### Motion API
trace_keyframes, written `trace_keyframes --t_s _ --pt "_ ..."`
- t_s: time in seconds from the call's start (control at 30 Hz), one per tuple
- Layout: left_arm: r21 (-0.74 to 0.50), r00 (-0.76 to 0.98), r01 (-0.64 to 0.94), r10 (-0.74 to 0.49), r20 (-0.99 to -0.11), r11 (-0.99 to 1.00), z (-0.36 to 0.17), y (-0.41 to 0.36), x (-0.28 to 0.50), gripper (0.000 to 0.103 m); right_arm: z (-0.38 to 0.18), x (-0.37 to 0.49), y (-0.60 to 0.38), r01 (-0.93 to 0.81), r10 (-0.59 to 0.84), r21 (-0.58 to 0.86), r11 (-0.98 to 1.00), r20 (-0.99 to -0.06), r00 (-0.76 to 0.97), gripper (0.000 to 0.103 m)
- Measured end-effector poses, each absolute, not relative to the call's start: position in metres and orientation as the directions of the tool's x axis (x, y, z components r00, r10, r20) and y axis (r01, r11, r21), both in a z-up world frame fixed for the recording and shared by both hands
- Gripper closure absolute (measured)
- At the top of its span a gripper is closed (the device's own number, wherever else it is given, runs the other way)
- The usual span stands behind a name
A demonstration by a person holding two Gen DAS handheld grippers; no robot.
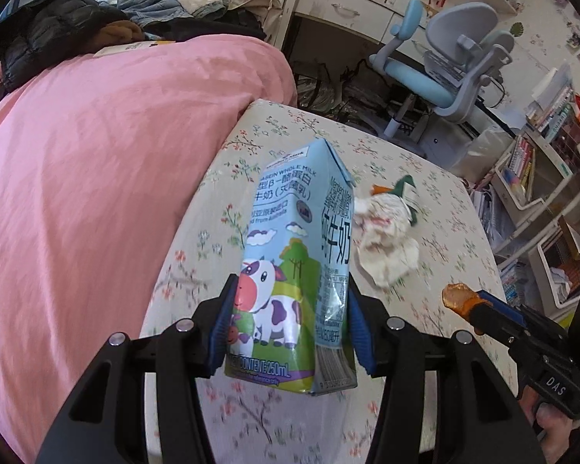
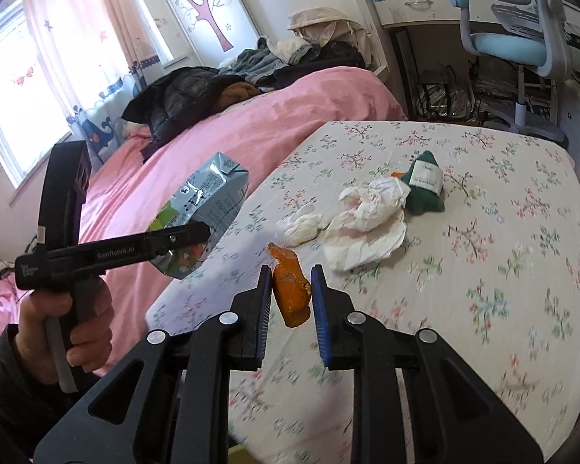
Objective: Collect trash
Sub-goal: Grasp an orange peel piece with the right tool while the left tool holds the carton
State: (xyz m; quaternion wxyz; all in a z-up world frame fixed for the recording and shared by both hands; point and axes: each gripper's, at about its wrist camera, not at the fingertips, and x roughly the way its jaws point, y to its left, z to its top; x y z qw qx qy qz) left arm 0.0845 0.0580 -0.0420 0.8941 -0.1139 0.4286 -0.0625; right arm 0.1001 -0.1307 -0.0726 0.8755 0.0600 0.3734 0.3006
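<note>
Over the floral table point(image 2: 483, 270), both tools are loaded. Our left gripper point(image 1: 290, 324) pinches the milk carton point(image 1: 294, 270) across its lower body, pads on its two side faces; the carton's long axis runs straight out along the fingers, top end far. Our right gripper point(image 2: 292, 297) pinches the orange peel point(image 2: 290, 290), also lengthwise along the fingers, one end sticking out beyond the tips.

Key relation: the remaining trash lies ahead of and slightly right of the right gripper, in the middle of the table, near the right tool and farther from the left. We see no bin in either view.

Count: 1 carton (held, off the table), 1 peel (held), 2 crumpled tissues — large tissue point(image 2: 367, 220), small tissue point(image 2: 301, 226) just left of it — and 1 green pouch point(image 2: 425, 185) touching the large tissue's far edge.

Judgement: both loads must be dropped before another pick.
</note>
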Motion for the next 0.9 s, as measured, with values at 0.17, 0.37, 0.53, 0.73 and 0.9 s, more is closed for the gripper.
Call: trace_keyframes --t_s 0.17,0.37,0.53,0.73,0.9 --pt "-0.231 0.633 0.036 -0.201 -0.747 0.972 -0.042 0.047 0.057 0.052 -0.071 0.066 -0.13 -0.489 0.582 0.337 0.804 -0.614 0.533 0.083" --pt "-0.212 0.632 0.062 -0.202 -0.748 0.975 -0.047 0.034 0.028 0.052 -0.076 0.029 -0.126 -0.5 0.59 0.342 0.795 -0.626 0.51 0.083" --pt "-0.211 0.63 0.07 -0.207 -0.748 0.975 -0.05 0.03 0.006 0.052 -0.083 0.002 -0.126 -0.499 0.594 0.354 0.791 -0.637 0.49 0.083" --pt "-0.21 0.631 0.08 -0.212 -0.746 0.974 -0.052 0.027 -0.016 0.052 -0.089 -0.025 -0.126 -0.501 0.592 0.353 0.79 -0.65 0.476 0.083" --pt "-0.218 0.626 0.086 -0.223 -0.747 0.972 -0.055 0.025 -0.027 0.052 -0.1 -0.047 -0.129 -0.48 0.593 0.379 0.791 -0.669 0.449 0.083"
